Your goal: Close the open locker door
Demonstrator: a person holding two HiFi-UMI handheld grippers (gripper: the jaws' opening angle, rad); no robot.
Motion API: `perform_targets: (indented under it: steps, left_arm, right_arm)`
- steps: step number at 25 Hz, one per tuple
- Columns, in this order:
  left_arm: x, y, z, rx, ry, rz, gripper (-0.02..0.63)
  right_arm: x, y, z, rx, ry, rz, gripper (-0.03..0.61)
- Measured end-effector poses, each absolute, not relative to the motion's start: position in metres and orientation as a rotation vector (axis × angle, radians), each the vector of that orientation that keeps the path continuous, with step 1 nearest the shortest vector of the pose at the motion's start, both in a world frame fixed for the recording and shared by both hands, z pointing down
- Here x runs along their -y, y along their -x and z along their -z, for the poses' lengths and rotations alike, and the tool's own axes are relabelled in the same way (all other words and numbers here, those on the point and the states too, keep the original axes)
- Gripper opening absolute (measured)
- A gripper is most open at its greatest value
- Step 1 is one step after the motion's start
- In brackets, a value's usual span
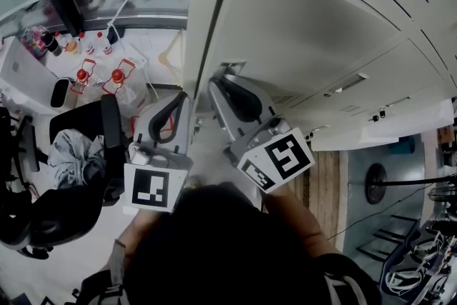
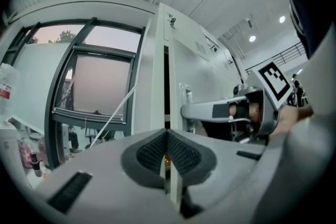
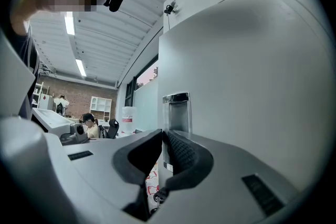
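Workshop room: brick wall (image 3: 79, 94) at the back, big window (image 2: 100, 86) on one side, pale grey lockers (image 1: 407, 53) filling the other. The locker door (image 1: 300, 32) is standing open, swung out toward the person. No brand is reading clearly. A clear bottle (image 2: 4, 89) is carrying a red label, its print too small, and each gripper's cube is showing a black-and-white square marker (image 1: 151, 188). The right gripper (image 3: 157, 136) is pointing level, its jaws nearly together and pinching the door's free edge just beside the recessed metal handle (image 3: 176, 113). The left gripper (image 2: 167, 157) is hanging beside it, jaws pressed together on nothing, aimed at the door edge but apart from it. Red-capped bottles (image 1: 100, 78) are standing below the window, with a black office chair (image 1: 75, 153) near them. A seated person (image 3: 88, 126) is sitting far off.
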State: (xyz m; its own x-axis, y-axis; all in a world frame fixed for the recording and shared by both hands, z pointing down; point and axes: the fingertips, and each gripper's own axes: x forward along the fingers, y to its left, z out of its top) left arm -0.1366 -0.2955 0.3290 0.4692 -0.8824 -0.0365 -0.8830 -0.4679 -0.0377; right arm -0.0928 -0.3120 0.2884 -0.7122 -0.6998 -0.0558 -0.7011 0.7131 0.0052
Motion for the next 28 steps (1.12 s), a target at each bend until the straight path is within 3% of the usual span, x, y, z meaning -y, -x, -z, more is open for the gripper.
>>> perform_targets:
  steps: [28]
  left_arm:
    - [0.3, 0.144, -0.329, -1.621, 2.633, -0.017, 0.002]
  right_arm:
    - [0.334, 0.092, -0.288, -2.811, 1.293, -0.039, 0.044]
